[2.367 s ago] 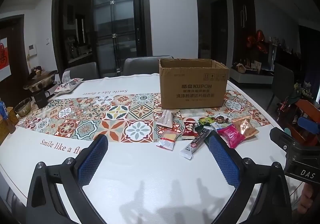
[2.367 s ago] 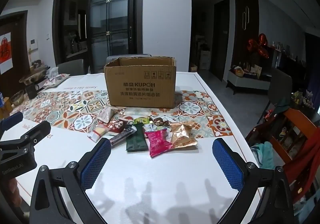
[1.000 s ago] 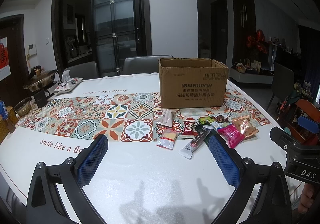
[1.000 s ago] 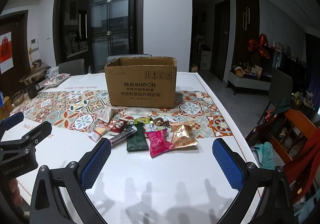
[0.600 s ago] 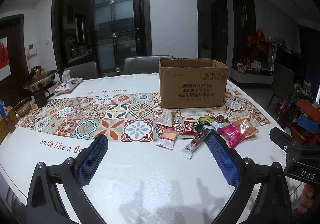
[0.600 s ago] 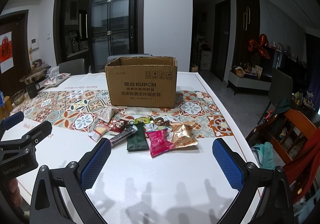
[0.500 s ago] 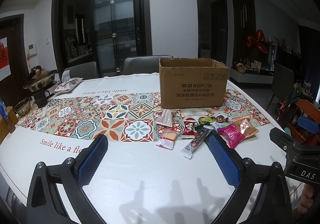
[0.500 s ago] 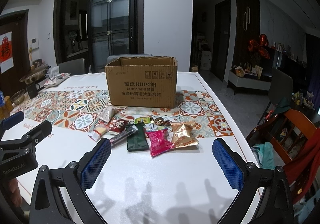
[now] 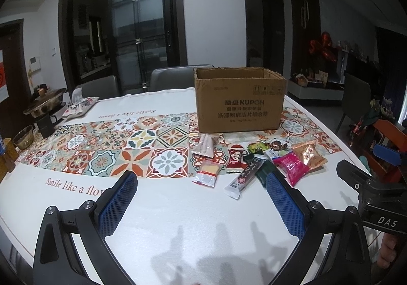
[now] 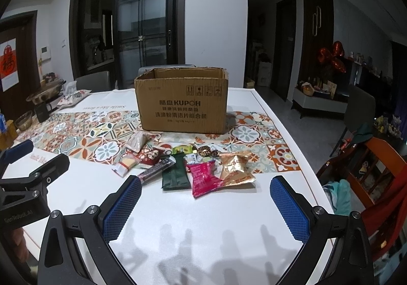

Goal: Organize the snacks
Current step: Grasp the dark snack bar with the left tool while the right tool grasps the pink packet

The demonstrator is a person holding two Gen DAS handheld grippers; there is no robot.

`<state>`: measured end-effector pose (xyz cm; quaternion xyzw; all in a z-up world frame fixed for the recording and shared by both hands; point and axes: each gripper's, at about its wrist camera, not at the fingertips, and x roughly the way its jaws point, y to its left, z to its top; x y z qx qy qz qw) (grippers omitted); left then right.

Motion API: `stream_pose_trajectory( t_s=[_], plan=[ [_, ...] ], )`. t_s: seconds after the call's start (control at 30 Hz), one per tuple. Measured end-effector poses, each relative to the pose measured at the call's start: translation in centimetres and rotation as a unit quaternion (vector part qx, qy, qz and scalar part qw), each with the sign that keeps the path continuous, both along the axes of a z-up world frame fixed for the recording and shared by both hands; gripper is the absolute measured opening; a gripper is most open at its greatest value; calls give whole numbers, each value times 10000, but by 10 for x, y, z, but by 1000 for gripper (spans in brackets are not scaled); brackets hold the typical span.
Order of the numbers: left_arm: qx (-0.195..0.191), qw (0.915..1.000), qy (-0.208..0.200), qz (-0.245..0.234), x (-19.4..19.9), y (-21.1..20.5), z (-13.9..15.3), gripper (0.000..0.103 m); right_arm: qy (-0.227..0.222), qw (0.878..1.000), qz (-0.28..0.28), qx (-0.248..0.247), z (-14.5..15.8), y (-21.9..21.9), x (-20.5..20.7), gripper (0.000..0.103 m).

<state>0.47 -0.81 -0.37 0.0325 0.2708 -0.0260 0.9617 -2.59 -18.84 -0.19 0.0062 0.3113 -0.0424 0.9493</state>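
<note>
An open brown cardboard box [image 9: 240, 100] [image 10: 182, 103] stands on the patterned runner of a white table [image 9: 165, 208]. In front of it lie several snack packets: a pink packet [image 9: 291, 167] [image 10: 204, 178], a gold one [image 9: 308, 153] [image 10: 236, 167], a dark green one [image 10: 175, 174], a long dark bar [image 9: 245, 175] [image 10: 155, 170] and a clear packet with a yellow cake [image 9: 208, 173] [image 10: 125, 164]. My left gripper [image 9: 201, 184] is open, short of the snacks. My right gripper [image 10: 206, 189] is open too, its gap just in front of the pink packet. Neither holds anything.
At the table's far left stand a metal pot [image 9: 47, 102], a black mug [image 9: 45, 123] and a glass bowl [image 9: 24, 133]. Grey chairs [image 9: 175, 76] line the far side. An orange wooden chair [image 10: 374, 170] stands off the right edge.
Almost nothing has changed. The right wrist view has crept slightly closer to the box and snacks; the left gripper holds still.
</note>
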Motion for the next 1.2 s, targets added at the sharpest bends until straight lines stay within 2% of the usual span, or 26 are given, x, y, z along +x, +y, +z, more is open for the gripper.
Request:
stream_pose_trajectory(
  t_s=[0.13, 0.33, 0.57, 0.77, 0.93, 1.2],
  plan=[
    [45, 9999, 82, -111, 11, -5, -5, 102, 34, 9999, 70, -96, -5, -3, 7, 100],
    [315, 9984, 283, -386, 35, -17, -18, 83, 147, 9993, 271, -223, -16, -4, 24, 95],
    [314, 9939, 658, -830, 70, -34, -36, 70, 545, 9969, 557, -99, -39, -10, 59, 79],
    [133, 9862, 1169, -1164, 107, -45, -56, 59, 880, 9931, 768, 72, -57, -13, 90, 70],
    [-174, 9759, 1652, -1412, 131, -51, -72, 51, 1201, 9889, 836, 264, -70, -18, 113, 65],
    [-327, 9637, 2128, -1581, 153, -59, -93, 42, 1608, 9829, 879, 191, -90, -20, 135, 59]
  ],
)
